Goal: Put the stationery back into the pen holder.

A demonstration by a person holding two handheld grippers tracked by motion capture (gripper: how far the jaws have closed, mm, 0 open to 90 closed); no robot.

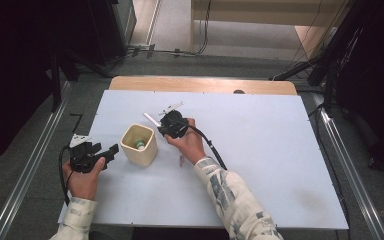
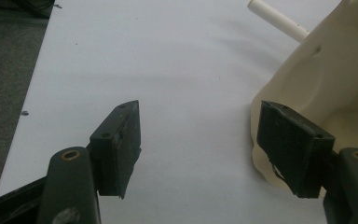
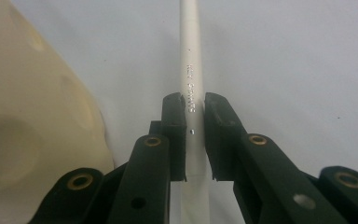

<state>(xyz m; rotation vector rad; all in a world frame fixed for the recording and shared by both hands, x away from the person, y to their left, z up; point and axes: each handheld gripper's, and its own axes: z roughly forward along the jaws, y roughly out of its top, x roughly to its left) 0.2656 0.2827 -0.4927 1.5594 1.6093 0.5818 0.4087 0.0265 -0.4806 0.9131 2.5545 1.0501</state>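
Right gripper (image 1: 161,123), seen from above near the middle of the white table (image 1: 270,150), jaws pressed onto a thin white pen (image 1: 151,119). Pen pokes out of the jaws toward ten o'clock in the high view, its free end above the table just past the far corner of the cream cup (image 1: 139,145). In the right gripper view, pen (image 3: 189,60) runs straight up toward twelve o'clock from between the two black pads, small embossed lettering on the barrel just at the pad tips; cream cup wall (image 3: 32,107) bulges close by at nine o'clock, apart from the pen.

Left gripper (image 1: 111,150) held low at the table's left edge, jaws spread and empty, pointing toward three o'clock at the cup, tips just short of its near wall. In the left gripper view (image 2: 198,140), bare table between the pads; cup wall (image 2: 335,79) right behind the right-hand pad, touching or nearly so, cannot tell which. White pen tip (image 2: 277,18) peeks over the cup at one o'clock.

Something greenish (image 1: 140,144) inside the cup, too small to identify. A second white stick-like item (image 1: 171,107) lies on the table at twelve o'clock from the right gripper.
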